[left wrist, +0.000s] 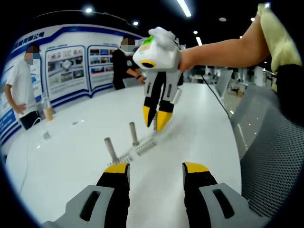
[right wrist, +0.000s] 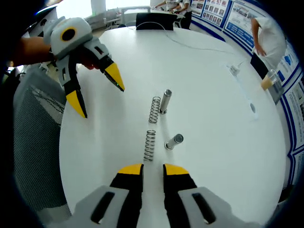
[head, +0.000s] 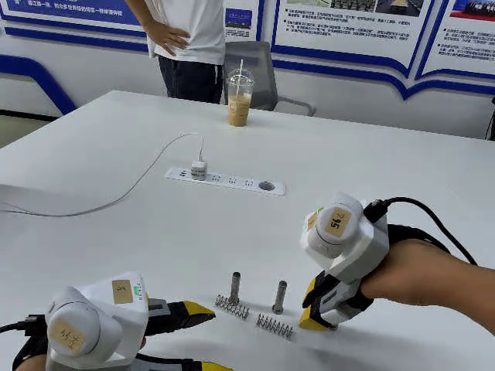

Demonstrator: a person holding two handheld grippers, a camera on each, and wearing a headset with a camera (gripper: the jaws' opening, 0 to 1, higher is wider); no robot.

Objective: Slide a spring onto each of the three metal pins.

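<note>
Springs (head: 232, 307) lying beside two pins (head: 235, 286) | left gripper (right wrist: 102, 100) wide apart | right gripper (left wrist: 156, 122) narrowly parted, seemingly empty

The white table (head: 116, 154) is seen from above its near edge in the head view, facing the far edge. The two gripper views are set low and close, facing one another across the upright grey metal pins (head: 234, 286) and coiled steel springs (head: 231, 307), which are shared by all three views.
</note>
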